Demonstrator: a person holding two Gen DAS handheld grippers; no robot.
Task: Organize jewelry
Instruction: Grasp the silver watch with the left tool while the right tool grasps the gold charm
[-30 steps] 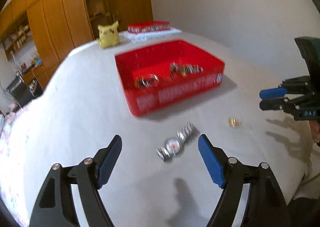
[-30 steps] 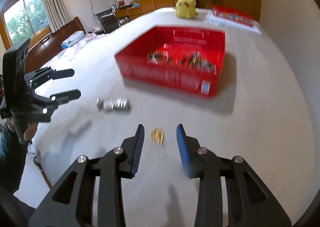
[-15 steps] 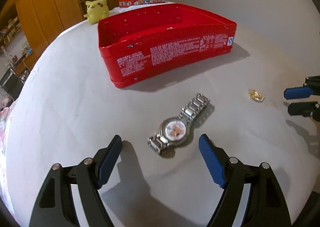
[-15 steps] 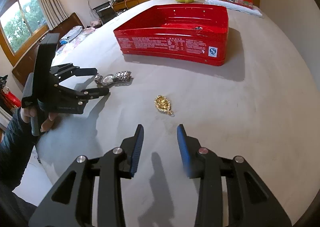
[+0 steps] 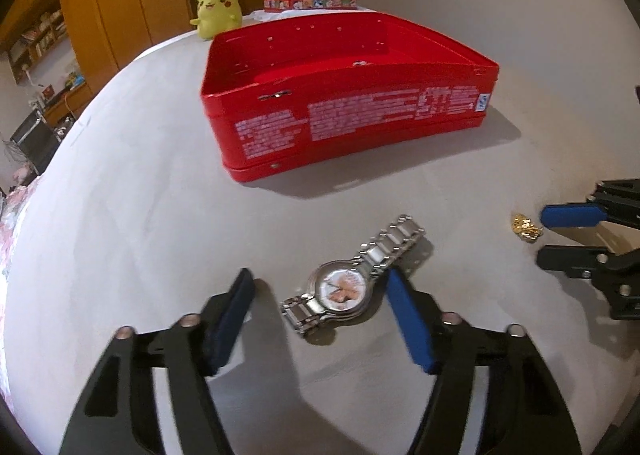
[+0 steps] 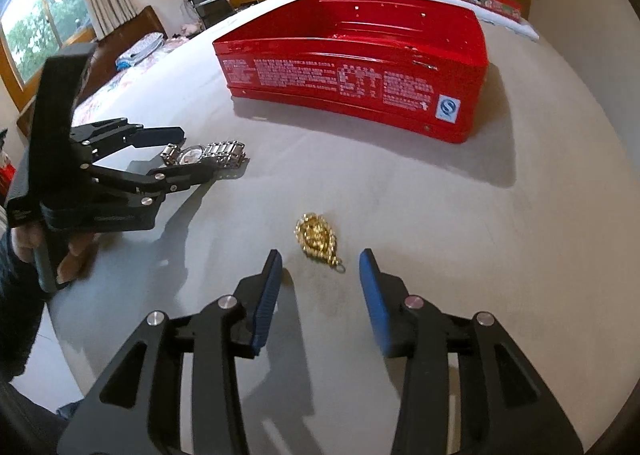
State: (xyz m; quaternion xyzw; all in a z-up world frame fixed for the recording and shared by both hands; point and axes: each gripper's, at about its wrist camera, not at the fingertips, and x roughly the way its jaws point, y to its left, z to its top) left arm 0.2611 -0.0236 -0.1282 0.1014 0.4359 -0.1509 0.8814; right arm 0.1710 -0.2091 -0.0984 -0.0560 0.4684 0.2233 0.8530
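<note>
A silver wristwatch [image 5: 352, 279] lies on the white table, between the blue pads of my open left gripper [image 5: 320, 287], low over the table. It also shows in the right wrist view [image 6: 204, 154]. A gold pendant [image 6: 318, 239] lies just ahead of my open right gripper [image 6: 320, 267], between its fingertips' line. The pendant also shows in the left wrist view [image 5: 526, 227], beside the right gripper [image 5: 560, 235]. The red tin box [image 5: 348, 111] stands behind both; its inside is mostly hidden by its near wall.
A yellow plush toy [image 5: 218, 9] and a flat red box [image 5: 310, 1] sit at the table's far end. The left gripper and the hand holding it [image 6: 96, 175] are at the left in the right wrist view. The table edge [image 6: 52, 319] runs close there.
Both grippers have dropped lower and moved forward. The left now straddles the watch with its jaws somewhat narrower; the right has come up to the pendant with its jaws opened wider.
</note>
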